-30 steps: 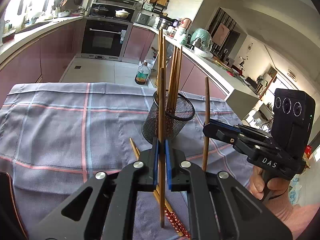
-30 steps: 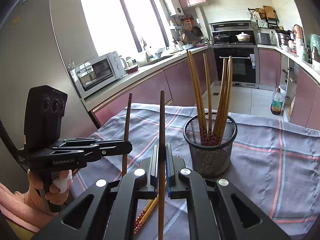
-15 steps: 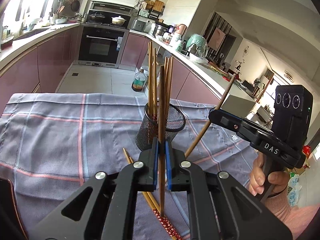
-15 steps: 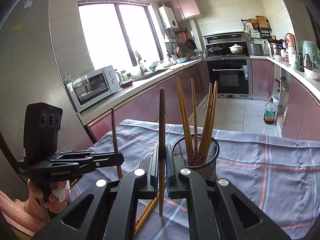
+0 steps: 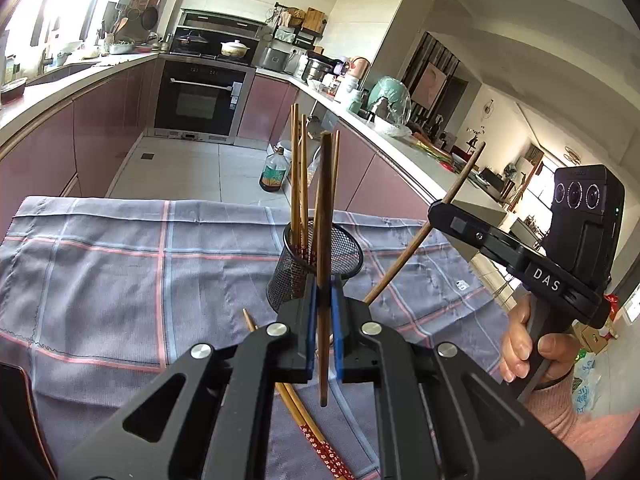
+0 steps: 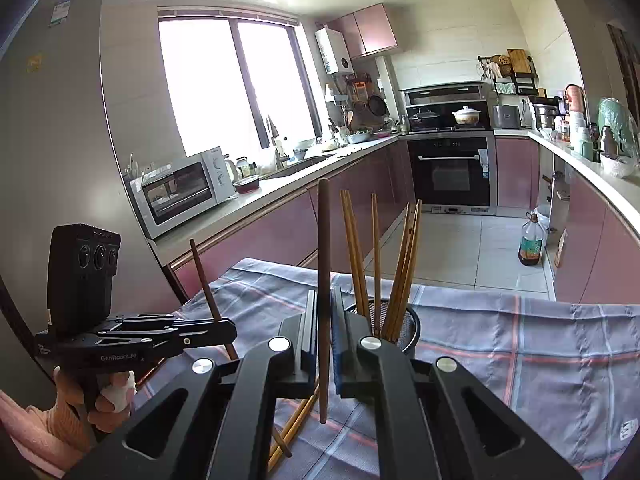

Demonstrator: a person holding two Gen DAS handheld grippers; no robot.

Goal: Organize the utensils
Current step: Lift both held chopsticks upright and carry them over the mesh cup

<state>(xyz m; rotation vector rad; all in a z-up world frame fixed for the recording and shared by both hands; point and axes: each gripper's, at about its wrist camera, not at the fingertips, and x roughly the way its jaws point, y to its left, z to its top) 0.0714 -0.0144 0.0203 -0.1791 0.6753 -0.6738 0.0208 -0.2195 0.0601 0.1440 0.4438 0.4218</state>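
A black mesh cup (image 5: 292,276) stands on the checked cloth and holds several light wooden chopsticks (image 5: 298,184); it also shows in the right wrist view (image 6: 408,330). My left gripper (image 5: 323,328) is shut on a dark brown chopstick (image 5: 325,216), held upright above the cloth in front of the cup. My right gripper (image 6: 323,328) is shut on another dark chopstick (image 6: 323,264), also upright; in the left wrist view this chopstick (image 5: 420,240) leans to the right of the cup. A pair of light chopsticks (image 5: 308,428) lies flat on the cloth below.
The grey checked cloth (image 5: 120,272) covers the table. Beyond it are the kitchen floor with a bottle (image 5: 274,172), an oven (image 5: 200,100) and counters on both sides. A microwave (image 6: 180,196) stands on the left counter.
Both grippers have risen and pulled back from the cup, each still holding its chopstick. The right gripper's chopstick has tilted from upright to leaning in the left wrist view.
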